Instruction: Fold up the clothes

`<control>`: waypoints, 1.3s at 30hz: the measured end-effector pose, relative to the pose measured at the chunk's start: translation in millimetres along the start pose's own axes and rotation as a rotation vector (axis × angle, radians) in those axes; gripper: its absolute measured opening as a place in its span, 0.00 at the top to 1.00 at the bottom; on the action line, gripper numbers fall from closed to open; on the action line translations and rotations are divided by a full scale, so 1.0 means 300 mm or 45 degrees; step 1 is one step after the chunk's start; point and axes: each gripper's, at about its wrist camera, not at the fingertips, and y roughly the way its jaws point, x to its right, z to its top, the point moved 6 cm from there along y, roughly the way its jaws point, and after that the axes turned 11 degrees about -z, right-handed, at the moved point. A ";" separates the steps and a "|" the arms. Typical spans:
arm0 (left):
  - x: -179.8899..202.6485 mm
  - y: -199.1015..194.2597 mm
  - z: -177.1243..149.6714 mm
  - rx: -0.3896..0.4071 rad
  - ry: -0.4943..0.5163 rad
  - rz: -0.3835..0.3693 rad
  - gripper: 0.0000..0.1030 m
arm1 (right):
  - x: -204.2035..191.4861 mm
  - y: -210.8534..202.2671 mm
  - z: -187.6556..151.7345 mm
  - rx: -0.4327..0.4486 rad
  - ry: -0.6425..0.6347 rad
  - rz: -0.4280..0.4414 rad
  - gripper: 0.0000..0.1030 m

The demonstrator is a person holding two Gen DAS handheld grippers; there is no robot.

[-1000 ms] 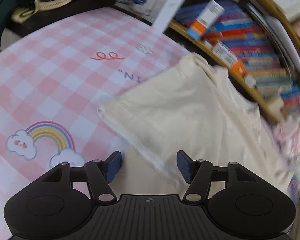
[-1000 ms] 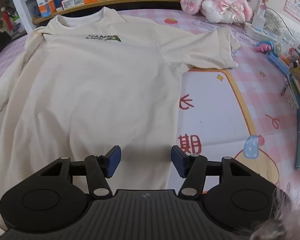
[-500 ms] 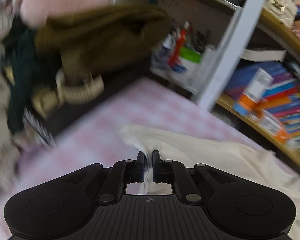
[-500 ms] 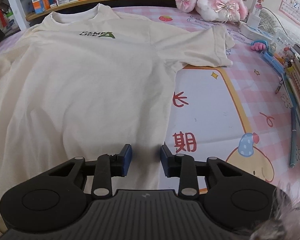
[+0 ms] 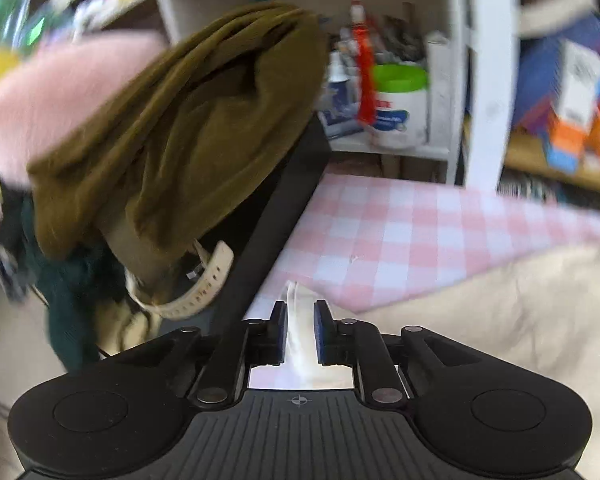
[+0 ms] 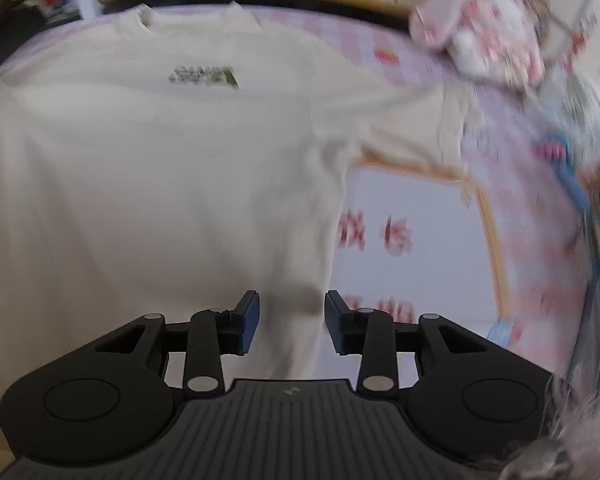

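Note:
A cream T-shirt [image 6: 160, 168] with a small green chest logo [image 6: 204, 75] lies spread face up on a pink checked table cover [image 5: 400, 236]. My left gripper [image 5: 300, 330] is shut on a thin edge of the shirt's sleeve [image 5: 298, 320], near the table's left edge; more of the shirt [image 5: 500, 304] lies to its right. My right gripper [image 6: 291, 322] is open, low over the shirt's lower right part, with cloth between the fingers but not pinched.
A pile of olive, pink and dark green clothes [image 5: 172, 140] sits on a dark stand just left of the table. White shelves with bottles and a tub [image 5: 400, 108] stand behind. A pink plush rabbit [image 6: 488, 36] and pens [image 6: 572, 176] lie at the right.
My left gripper closed on the sleeve edge and swung left toward the clothes pile. My right gripper narrowed, then widened again, and moved forward over the shirt.

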 end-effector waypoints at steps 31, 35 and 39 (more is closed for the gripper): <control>0.666 -0.340 -0.495 -0.210 0.073 -0.644 0.80 | 0.581 0.218 0.339 0.000 0.393 0.088 0.92; 0.676 -0.334 -0.487 -0.233 0.102 -0.657 0.80 | 0.590 0.348 0.216 -0.172 0.472 0.074 0.91; 0.680 -0.334 -0.487 -0.233 0.120 -0.651 0.79 | 0.608 0.334 0.233 -0.129 0.407 -0.021 0.64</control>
